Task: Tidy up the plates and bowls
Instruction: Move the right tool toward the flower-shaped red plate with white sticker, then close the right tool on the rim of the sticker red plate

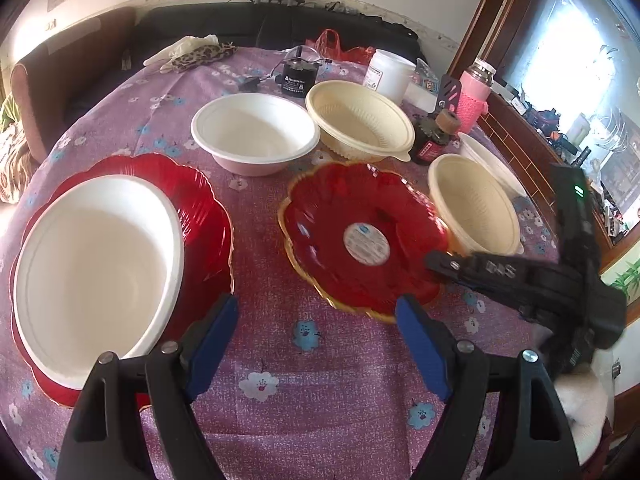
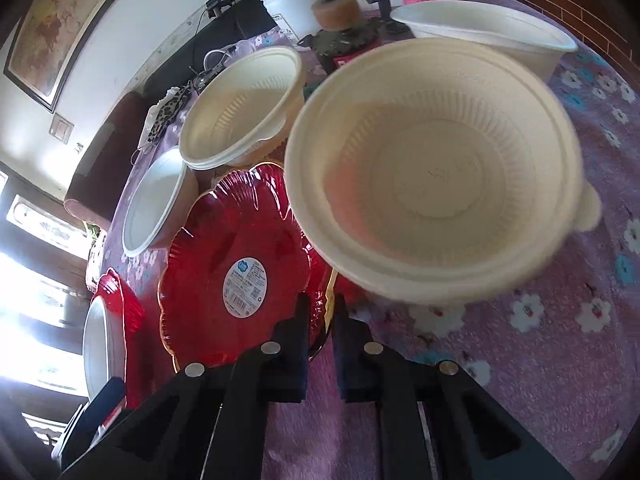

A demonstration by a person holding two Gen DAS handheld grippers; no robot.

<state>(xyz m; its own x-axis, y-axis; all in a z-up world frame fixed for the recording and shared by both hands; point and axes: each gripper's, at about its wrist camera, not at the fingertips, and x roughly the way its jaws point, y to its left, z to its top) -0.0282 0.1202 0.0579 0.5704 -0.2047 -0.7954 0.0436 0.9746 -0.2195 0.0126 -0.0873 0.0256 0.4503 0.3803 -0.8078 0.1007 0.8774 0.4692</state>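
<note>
At lower centre of the right wrist view, the right claw [image 2: 320, 312] is clenched on the scalloped edge of the red plate [image 2: 236, 256], thin, glossy, probably light, slippery plastic, while the left claw [image 1: 316, 344] hangs released above the surface [image 1: 320, 400].

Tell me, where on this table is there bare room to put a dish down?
Bare cloth lies at the near edge, between the red plate holding a white bowl and the stickered red plate. Farther back, bowls and bottles crowd together.

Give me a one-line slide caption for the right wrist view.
Right gripper shut on the rim of the red plate, a cream ribbed bowl close beside it on the floral cloth.
</note>
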